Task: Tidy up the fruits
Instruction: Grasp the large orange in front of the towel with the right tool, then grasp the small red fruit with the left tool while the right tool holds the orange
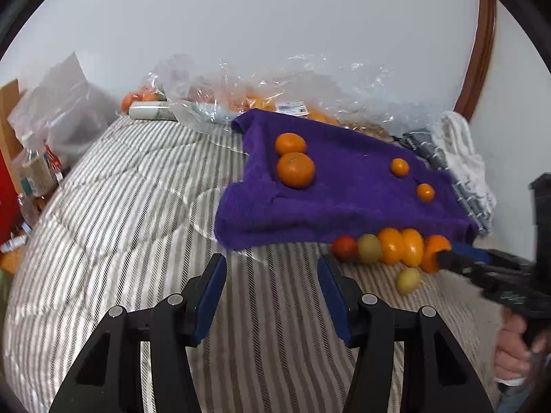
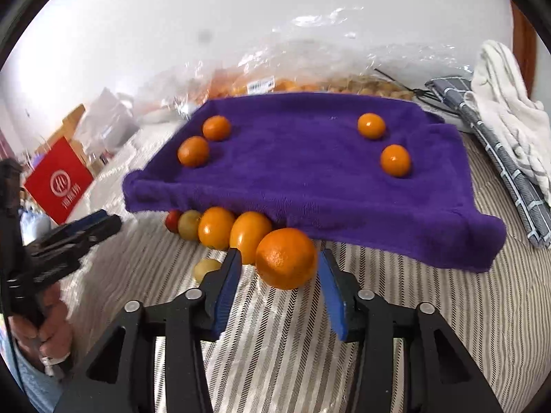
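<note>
A purple towel [image 2: 303, 172] lies on the striped bedding with two mandarins [image 2: 193, 151] at its left and two smaller ones [image 2: 395, 160] at its right. Along its front edge runs a row of fruit: a red one [image 2: 172, 221], a greenish one [image 2: 188, 224], two orange ones [image 2: 216, 227], then a big orange [image 2: 286, 258]. My right gripper [image 2: 280, 254] straddles that orange; cloth shows between it and the left pad, while the right pad nearly touches. My left gripper [image 1: 272, 268] is open and empty over the bedding, left of the row [image 1: 391, 246]. A yellowish fruit [image 1: 408, 279] lies loose.
Clear plastic bags of fruit [image 1: 261, 93] line the wall behind the towel. A white cloth [image 2: 506, 103] and a grey checked cloth [image 2: 499, 158] lie to the right. A red box [image 2: 58, 180] and clutter stand at the left. A hand [image 1: 513, 351] holds the right gripper.
</note>
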The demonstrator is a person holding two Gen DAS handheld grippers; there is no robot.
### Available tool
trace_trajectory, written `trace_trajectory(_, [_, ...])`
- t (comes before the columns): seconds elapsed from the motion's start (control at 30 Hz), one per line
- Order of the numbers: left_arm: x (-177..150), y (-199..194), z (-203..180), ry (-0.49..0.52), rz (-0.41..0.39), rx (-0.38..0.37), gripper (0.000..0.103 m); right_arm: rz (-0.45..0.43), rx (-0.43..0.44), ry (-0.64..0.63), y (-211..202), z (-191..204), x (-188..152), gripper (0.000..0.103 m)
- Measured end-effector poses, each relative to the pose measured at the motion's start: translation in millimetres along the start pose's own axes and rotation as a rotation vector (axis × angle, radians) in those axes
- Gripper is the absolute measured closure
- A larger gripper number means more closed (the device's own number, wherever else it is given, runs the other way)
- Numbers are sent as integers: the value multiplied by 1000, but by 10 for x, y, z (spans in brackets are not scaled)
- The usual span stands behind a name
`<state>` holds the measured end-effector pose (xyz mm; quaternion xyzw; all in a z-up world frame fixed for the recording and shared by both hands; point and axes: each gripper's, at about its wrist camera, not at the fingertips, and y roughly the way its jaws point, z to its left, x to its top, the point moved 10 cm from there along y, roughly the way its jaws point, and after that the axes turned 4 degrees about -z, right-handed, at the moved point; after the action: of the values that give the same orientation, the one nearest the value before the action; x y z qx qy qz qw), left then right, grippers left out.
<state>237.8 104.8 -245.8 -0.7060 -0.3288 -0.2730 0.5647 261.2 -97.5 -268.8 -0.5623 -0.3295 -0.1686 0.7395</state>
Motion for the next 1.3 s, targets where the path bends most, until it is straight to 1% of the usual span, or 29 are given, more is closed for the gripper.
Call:
trace_trajectory(0.07, [-7,-12,32,-7,-2,16,46,20,3,0,88,-21,-39,54])
trace_trajectory(0.17, [-11,-14,35,-13,-2,4,45,36,18,12,186,-57,-61,55])
trace_trajectory(0.23, [-19,7,30,-10,8,7,45,28,38,28,201,-72,-57,61])
trace_trajectory(0.27, [-23,15,29,-10,13,7,45,19,43,37,187,-85,-54,61])
trace_trajectory(0.43, [-42,43,53,-23,28,9,45,-31,-1,29,8,-253,-80,61])
trace_trajectory(0.5, [-56,72,72,-30,45,16,45,-48,-52,3,-52,-374,-86,61])
trace_trajectory(0.57, [-92,119,94,-33,73,31,45,-38,-94,-12,-51,-495,-121,61])
trace_trajectory(0.6, [-107,142,101,-36,85,34,45,-22,-101,-3,-22,-550,-154,61])
trace_trajectory(0.67, [-134,173,114,-46,102,26,45,-23,-84,17,0,-585,-166,61])
trace_trajectory(0.73, [-141,173,119,-49,103,22,44,-21,-78,25,20,-603,-146,60])
trace_trajectory(0.83, [-153,179,104,-40,108,25,42,11,-79,39,86,-620,-174,59])
trace_trajectory(0.93, [-154,182,97,-36,111,25,41,5,-99,22,107,-613,-158,61])
trace_trajectory(1.0, [-150,187,90,-35,114,20,39,-1,-91,20,98,-603,-152,61])
trace_trajectory(1.07, [-149,196,54,-24,118,5,28,-11,-78,35,79,-619,-148,61])
trace_trajectory(1.1, [-153,201,34,-17,122,5,26,-21,-79,46,60,-640,-144,61])
trace_trajectory(1.2, [-170,212,-14,13,128,51,26,-48,-82,61,-10,-656,-135,61])
trace_trajectory(1.23, [-173,224,-61,26,132,50,27,-53,-90,57,-27,-650,-134,61])
trace_trajectory(1.3, [-164,249,-187,50,139,23,29,-59,-95,49,-51,-628,-136,61])
